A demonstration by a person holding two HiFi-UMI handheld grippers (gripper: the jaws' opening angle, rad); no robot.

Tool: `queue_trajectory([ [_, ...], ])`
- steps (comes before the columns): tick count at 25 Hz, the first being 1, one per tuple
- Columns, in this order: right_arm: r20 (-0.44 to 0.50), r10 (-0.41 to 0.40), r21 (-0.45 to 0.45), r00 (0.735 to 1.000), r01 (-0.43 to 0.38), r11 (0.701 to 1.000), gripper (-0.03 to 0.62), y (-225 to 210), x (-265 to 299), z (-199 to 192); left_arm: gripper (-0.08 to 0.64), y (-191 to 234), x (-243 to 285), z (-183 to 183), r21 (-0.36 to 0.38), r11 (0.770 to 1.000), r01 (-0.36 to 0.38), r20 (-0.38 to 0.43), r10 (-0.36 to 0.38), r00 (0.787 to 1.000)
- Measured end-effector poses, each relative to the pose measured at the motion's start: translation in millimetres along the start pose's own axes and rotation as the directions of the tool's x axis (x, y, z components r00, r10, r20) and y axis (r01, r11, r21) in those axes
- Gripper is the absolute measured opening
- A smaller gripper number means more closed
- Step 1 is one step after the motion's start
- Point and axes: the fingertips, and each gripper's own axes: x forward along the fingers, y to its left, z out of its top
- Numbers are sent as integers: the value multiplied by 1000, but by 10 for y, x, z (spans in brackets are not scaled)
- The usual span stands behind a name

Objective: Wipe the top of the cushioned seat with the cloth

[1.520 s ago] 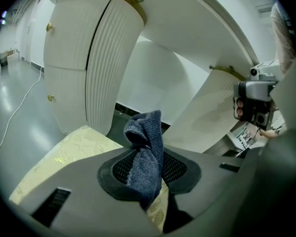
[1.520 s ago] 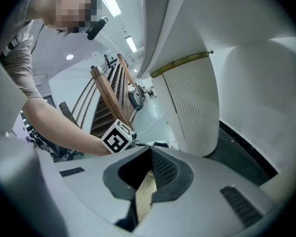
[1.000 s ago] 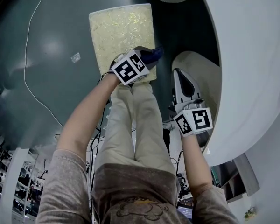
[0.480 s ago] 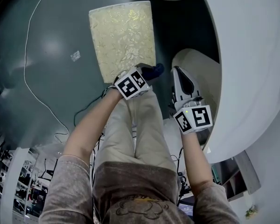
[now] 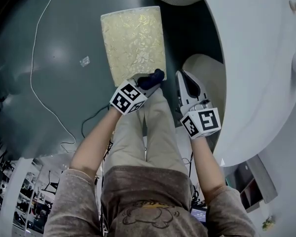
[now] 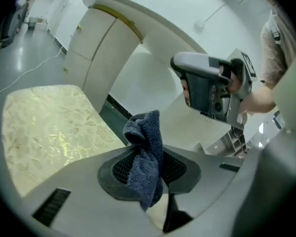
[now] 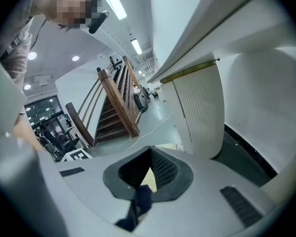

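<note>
I wear a grey-brown shirt (image 5: pixel 148 191) with short sleeves (image 5: pixel 64 194) and tan trousers (image 5: pixel 143 132). My left gripper (image 5: pixel 147 83) and right gripper (image 5: pixel 183 78) are grey, each with a black-and-white cube (image 5: pixel 127 98).

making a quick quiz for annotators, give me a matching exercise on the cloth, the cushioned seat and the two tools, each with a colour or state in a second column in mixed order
Column one:
1. cloth
2. cushioned seat
3. left tool
4. right tool

Column two:
a. pale gold patterned top
b. closed, gripping nothing, off to the seat's right
c. dark blue, bunched up
d. clamped on fabric by the seat's near end

Pairs: 1-c, 2-a, 3-d, 4-b
</note>
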Motion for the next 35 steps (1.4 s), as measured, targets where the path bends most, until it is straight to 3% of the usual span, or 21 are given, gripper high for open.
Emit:
queue_trajectory([
  [5,7,30,-22,1000,-30,999,5,294,-96,240,100,27,-699,536,-41,994,-99,152,104,983],
  [10,18,43,-51,999,-42,998,5,620,-284,684,100,-252,-1474,1140,-72,986,-148,289,162,944],
  [15,40,94,-121,995,-88,989,5,989,-510,1233,100,-648,-2139,1684,-42,980,-193,362,195,912],
  [19,78,140,-193,987,-123,973,5,1261,-645,1713,100,-932,-2595,2125,-6,971,-239,437,217,873],
  [28,95,241,-259,966,-209,943,6,1815,-1156,2192,100,-1804,-3292,2585,3,966,-257,548,214,809],
  [32,140,270,-281,953,-223,933,6,1954,-1219,2491,100,-2017,-3624,2784,67,948,-312,609,209,765],
  [35,160,292,-295,943,-237,926,6,2078,-1286,2657,100,-2081,-3881,2867,72,933,-354,656,223,721],
])
